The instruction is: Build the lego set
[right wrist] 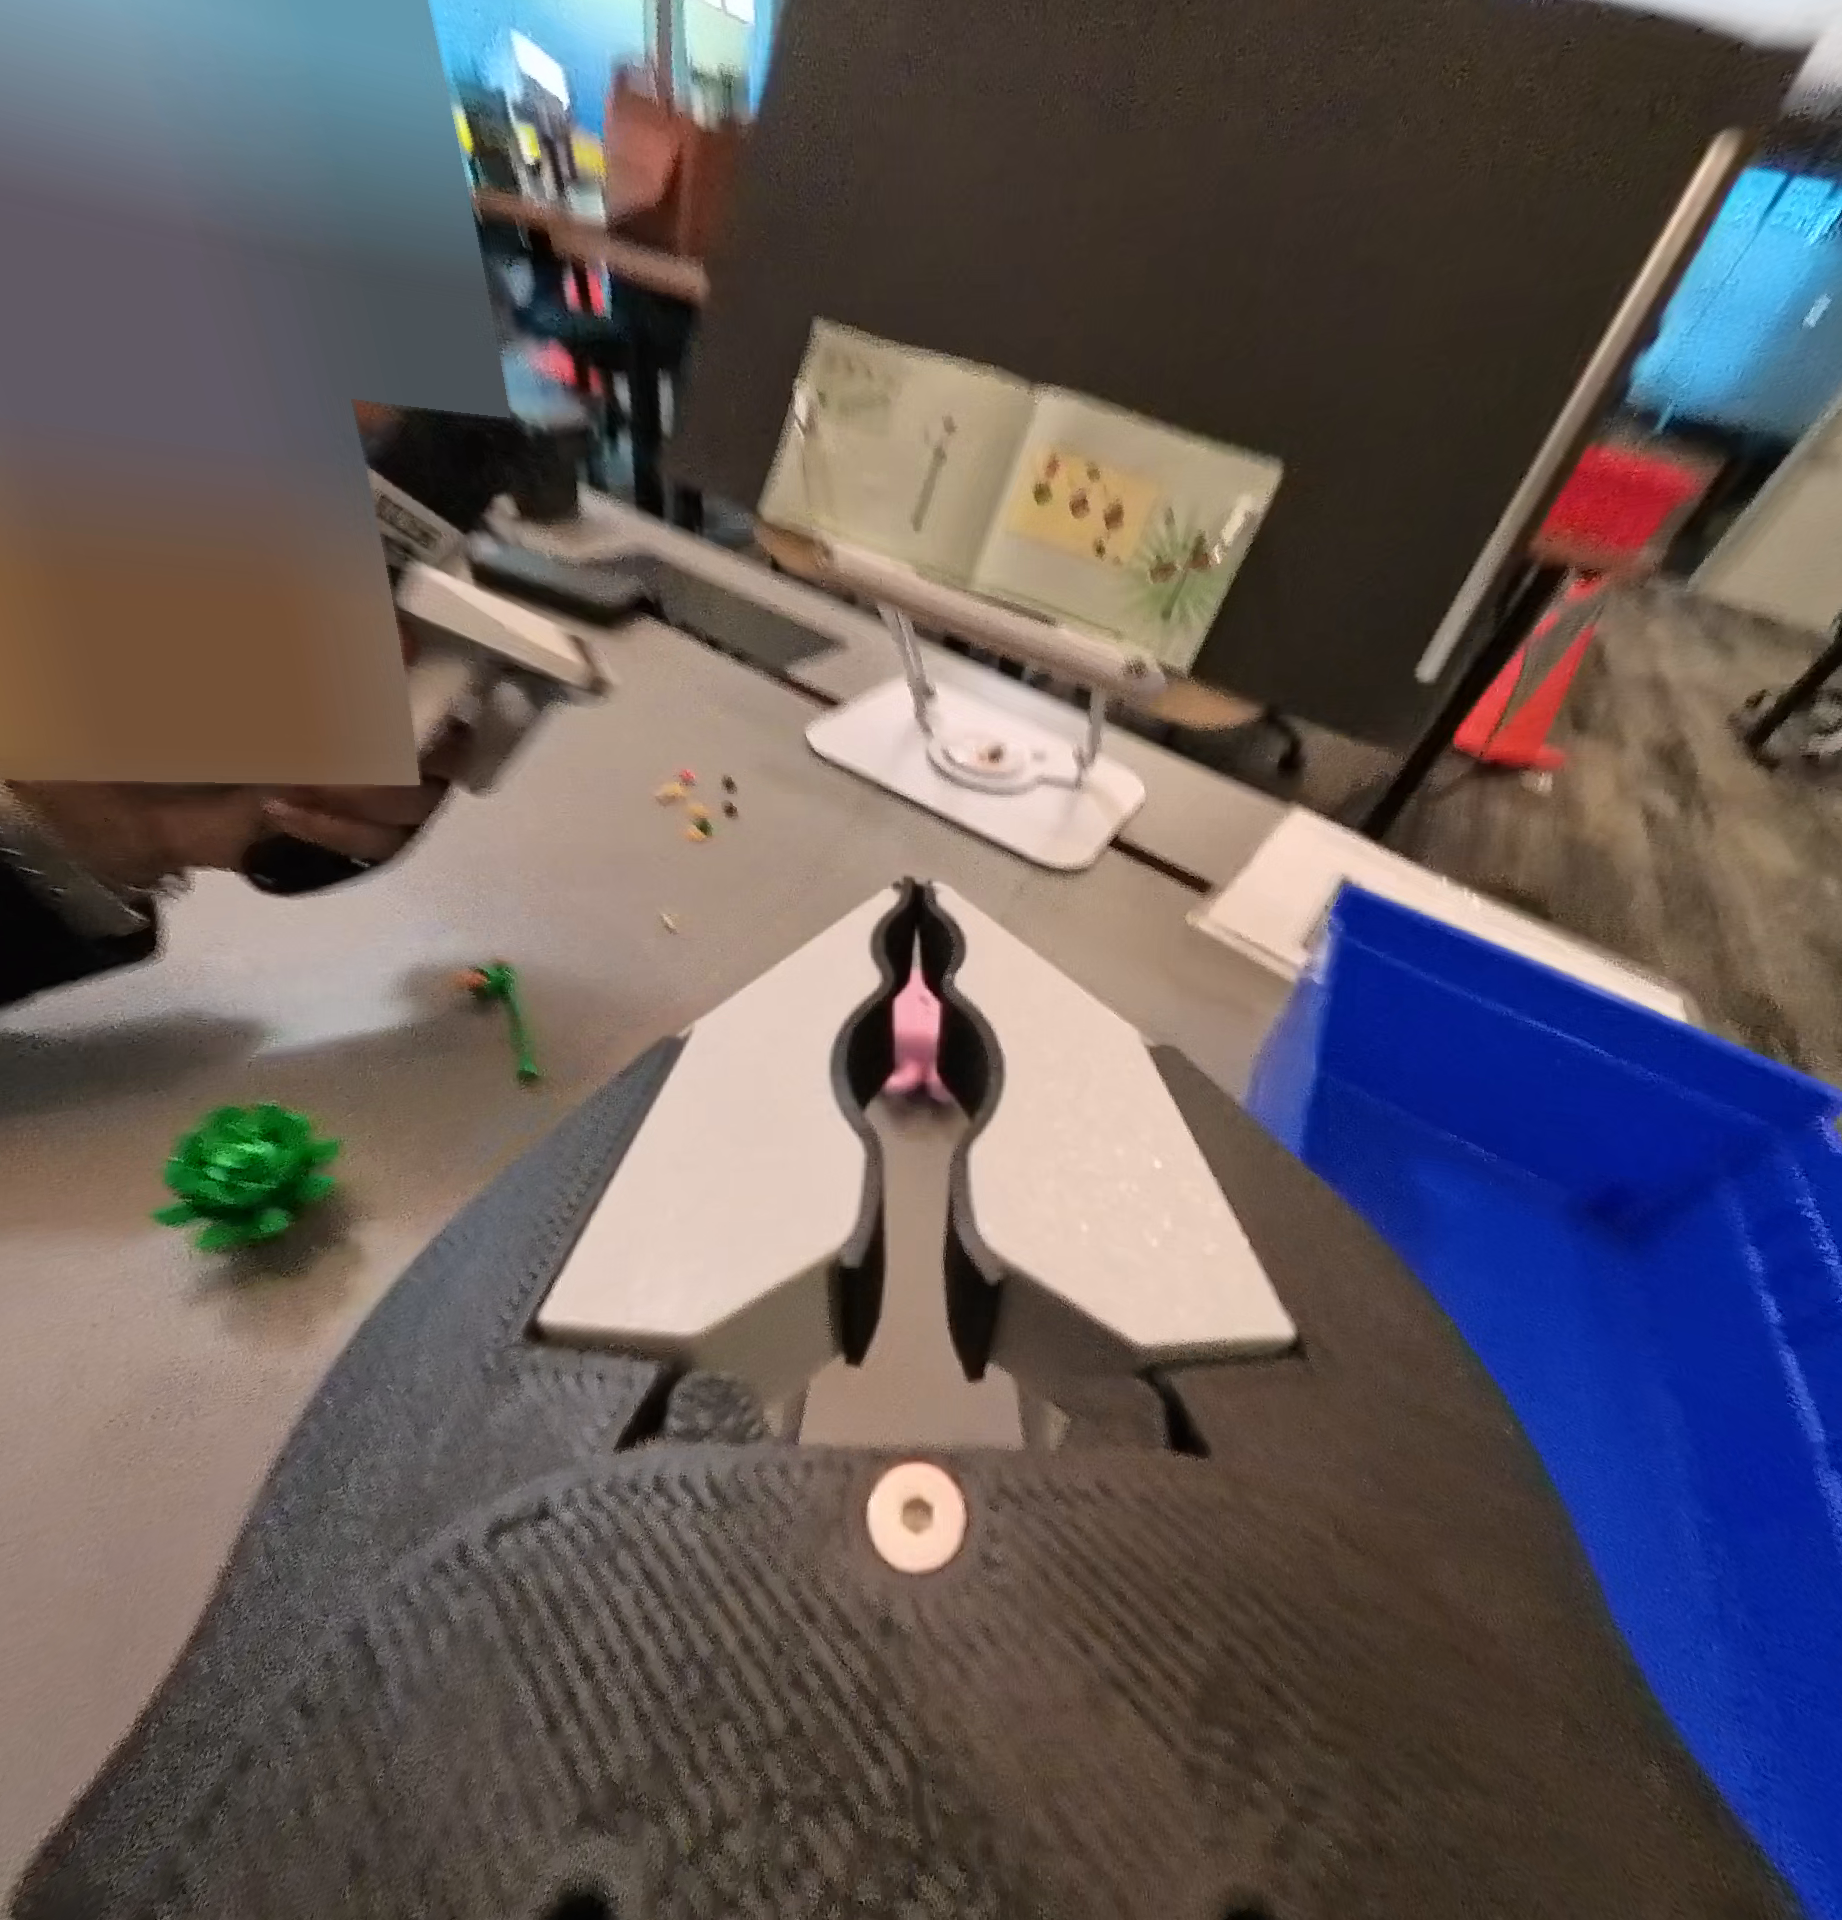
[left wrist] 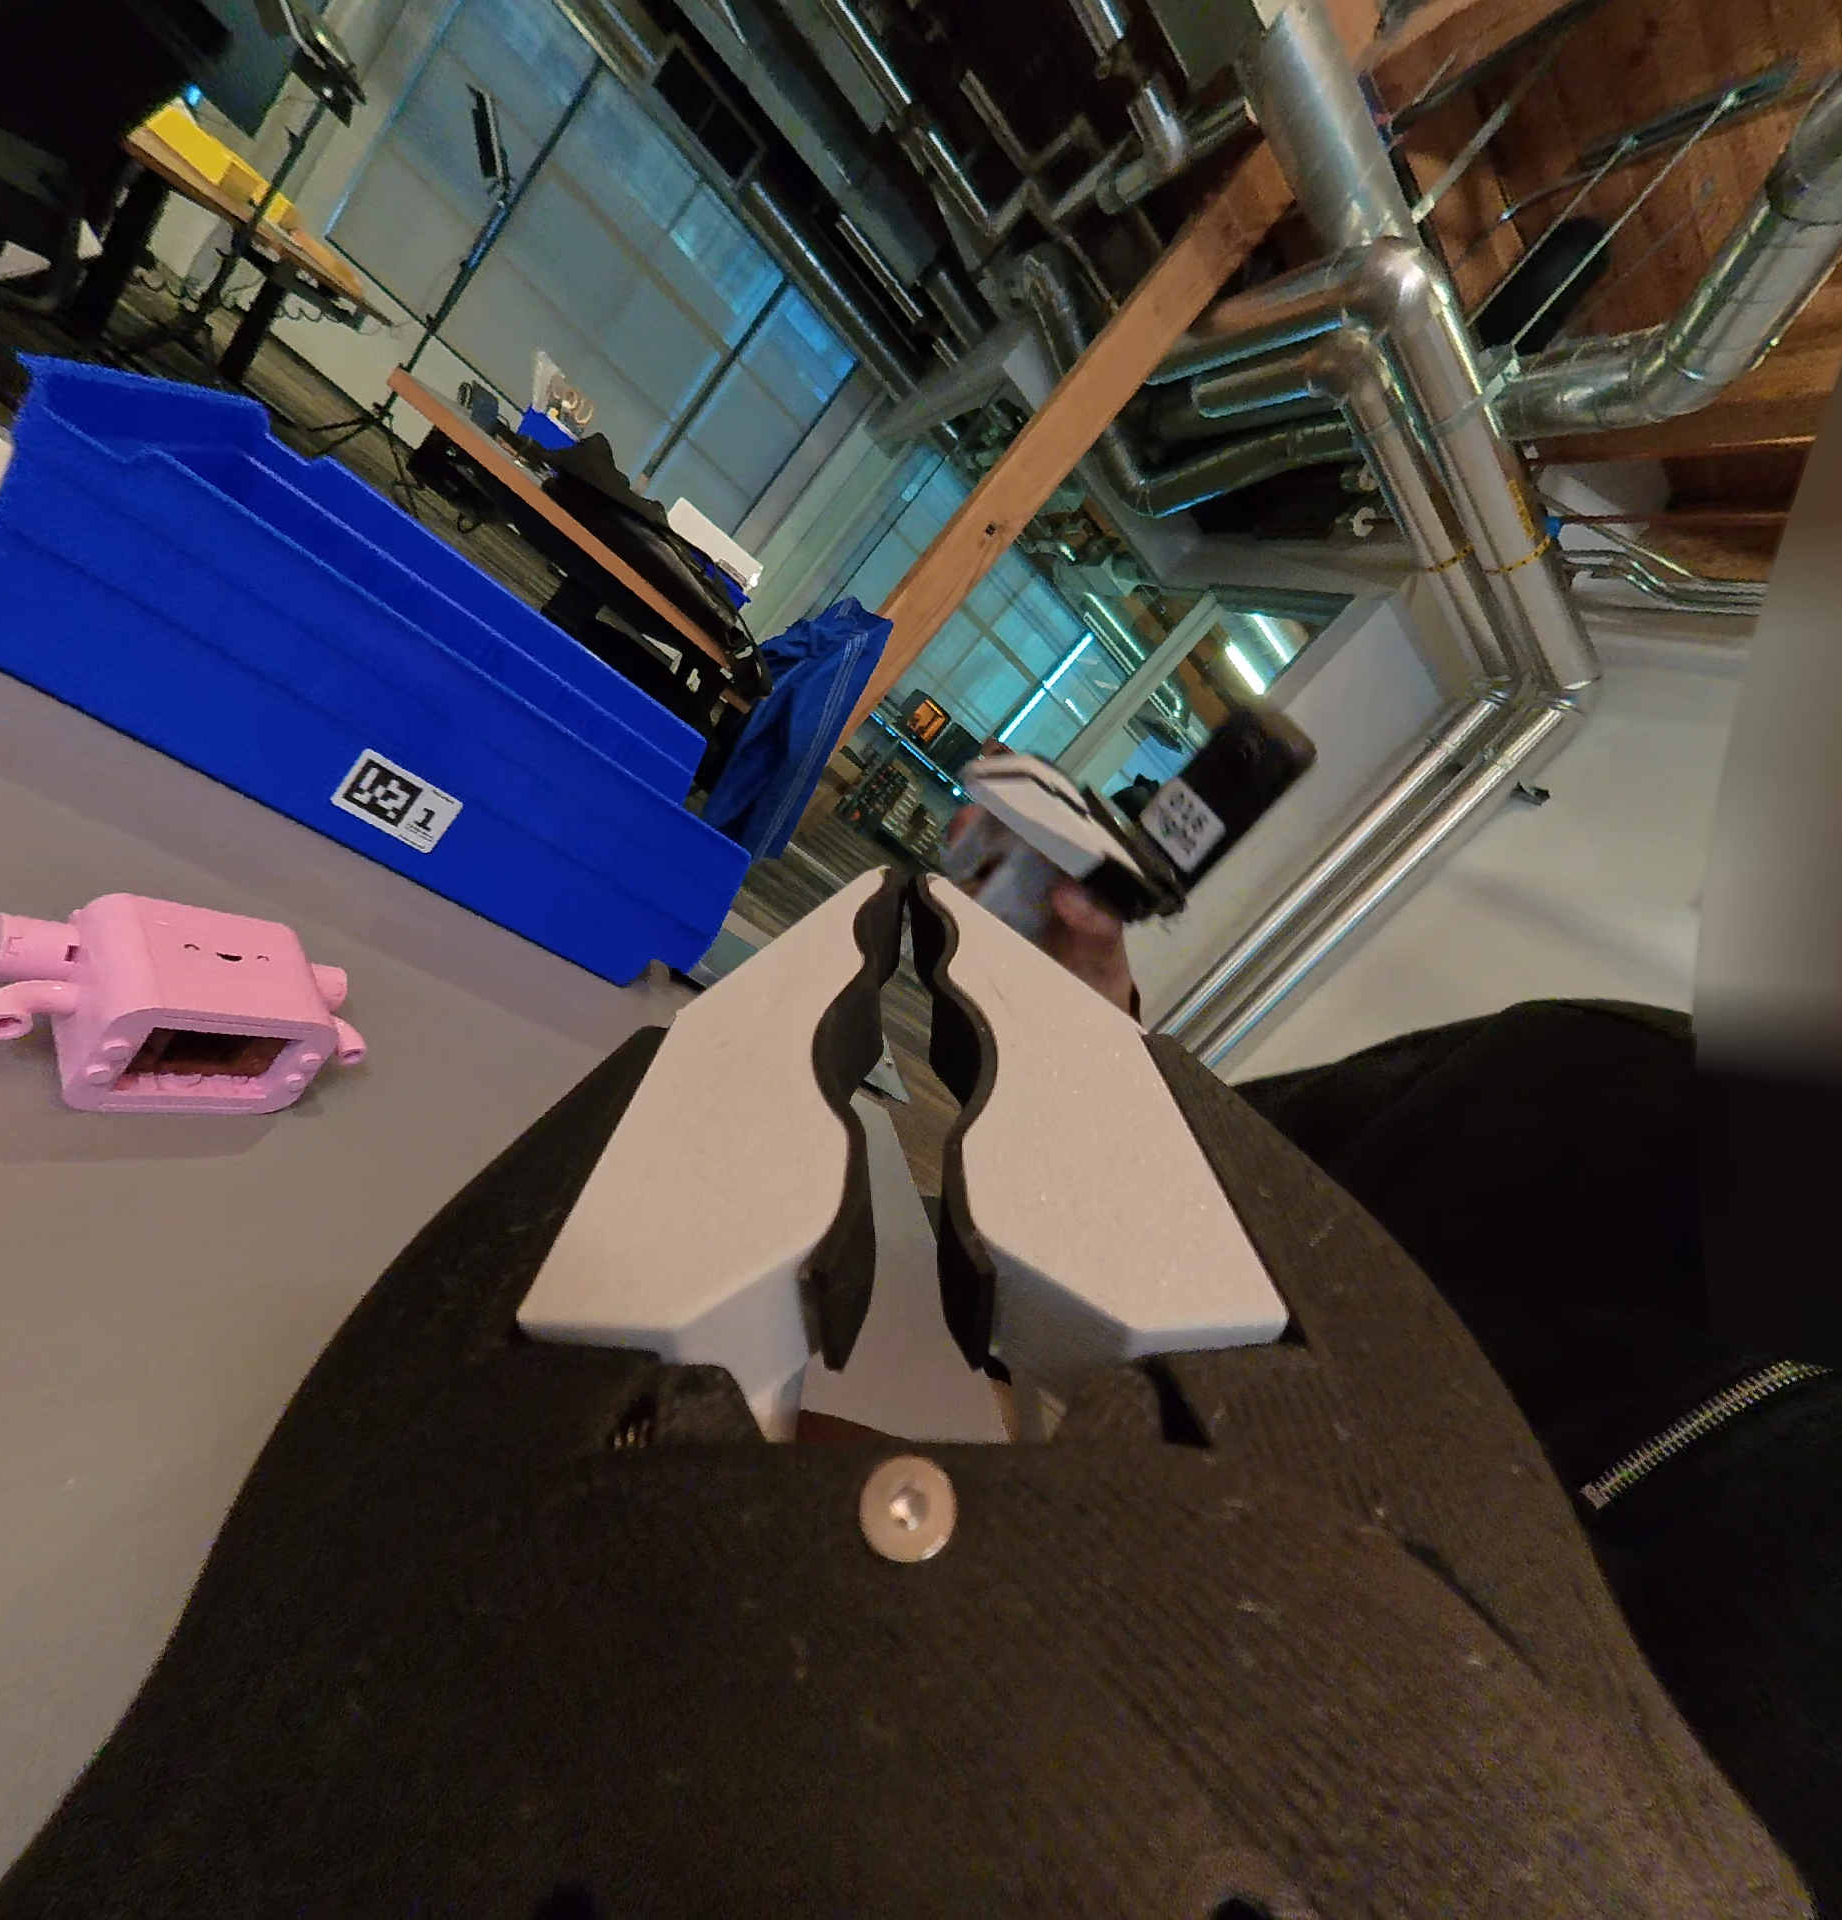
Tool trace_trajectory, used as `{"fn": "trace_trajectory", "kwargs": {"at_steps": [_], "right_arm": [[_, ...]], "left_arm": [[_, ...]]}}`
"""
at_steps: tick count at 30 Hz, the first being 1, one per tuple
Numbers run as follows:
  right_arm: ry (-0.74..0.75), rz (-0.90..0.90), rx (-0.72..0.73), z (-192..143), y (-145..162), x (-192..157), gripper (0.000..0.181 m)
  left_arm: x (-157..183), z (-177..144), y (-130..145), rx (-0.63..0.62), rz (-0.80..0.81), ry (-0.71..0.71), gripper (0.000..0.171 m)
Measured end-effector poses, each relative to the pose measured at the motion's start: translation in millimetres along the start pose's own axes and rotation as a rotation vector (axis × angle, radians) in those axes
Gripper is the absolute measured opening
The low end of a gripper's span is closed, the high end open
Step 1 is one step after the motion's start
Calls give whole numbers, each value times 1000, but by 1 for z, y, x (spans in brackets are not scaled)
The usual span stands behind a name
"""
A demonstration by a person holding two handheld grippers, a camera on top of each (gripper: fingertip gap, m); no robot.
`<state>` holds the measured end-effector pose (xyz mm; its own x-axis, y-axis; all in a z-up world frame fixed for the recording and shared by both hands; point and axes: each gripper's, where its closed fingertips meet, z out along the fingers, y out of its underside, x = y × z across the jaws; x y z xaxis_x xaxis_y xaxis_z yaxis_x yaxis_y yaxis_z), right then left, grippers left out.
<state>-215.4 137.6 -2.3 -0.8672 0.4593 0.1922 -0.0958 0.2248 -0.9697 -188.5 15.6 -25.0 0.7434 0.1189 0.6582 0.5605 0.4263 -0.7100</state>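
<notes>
In the left wrist view my left gripper point(left wrist: 906, 883) is shut and empty, tilted above the grey table point(left wrist: 169, 1351). A pink lego figure point(left wrist: 169, 1003) lies on the table to its left. My right gripper point(left wrist: 1083, 831) shows blurred beyond the tips, held in a hand. In the right wrist view my right gripper point(right wrist: 912, 888) has its tips together. A pink piece point(right wrist: 915, 1039) shows through the gap between the fingers; I cannot tell whether it is held or lies on the table behind. A green lego rosette point(right wrist: 247, 1174), a green stem point(right wrist: 512, 1013) and several small loose pieces point(right wrist: 699, 800) lie to the left.
A blue bin point(left wrist: 325, 665) stands on the table behind the pink figure; it also shows at the right in the right wrist view point(right wrist: 1571, 1195). An open instruction booklet point(right wrist: 1021, 509) rests on a white stand point(right wrist: 1062, 821) at the back. A person's dark sleeve point(right wrist: 55, 935) is at left. Spacing between my two grippers at the tips: around 15 centimeters. Left tips and right tips are each some 20 centimeters from the pink lego figure point(left wrist: 169, 1003).
</notes>
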Motion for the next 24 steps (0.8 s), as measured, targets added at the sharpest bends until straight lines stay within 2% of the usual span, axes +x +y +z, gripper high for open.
{"fn": "trace_trajectory", "kwargs": {"at_steps": [2, 4, 8, 9, 11, 13, 15, 18, 24], "right_arm": [[-36, -26, -154, 24, 9, 34, 0], [-47, -96, -266, 56, 15, 83, 1], [-62, -115, -410, 141, 30, 219, 8], [-68, -67, -478, 163, 44, 256, 14], [-65, 46, -647, 204, 82, 321, 6], [-44, 142, -787, 238, 125, 365, 3], [-68, 225, -859, 267, 161, 380, 15], [-165, 325, -875, 304, 186, 367, 19], [-185, 236, -967, 332, 217, 350, 17]], "left_arm": [[0, -4, -3, 7, -12, 3, 0], [0, -8, -7, 19, -25, 9, 0], [-8, -19, -12, 47, -41, -6, 1], [-10, -21, -12, 50, -43, -10, 2], [-15, -25, -11, 46, -44, -27, 3], [-19, -27, -10, 36, -50, -38, 3], [-25, -29, -8, 18, -65, -44, 5], [-29, -31, -6, 8, -82, -42, 6], [-26, -26, 2, -22, -112, 11, 12]]}}
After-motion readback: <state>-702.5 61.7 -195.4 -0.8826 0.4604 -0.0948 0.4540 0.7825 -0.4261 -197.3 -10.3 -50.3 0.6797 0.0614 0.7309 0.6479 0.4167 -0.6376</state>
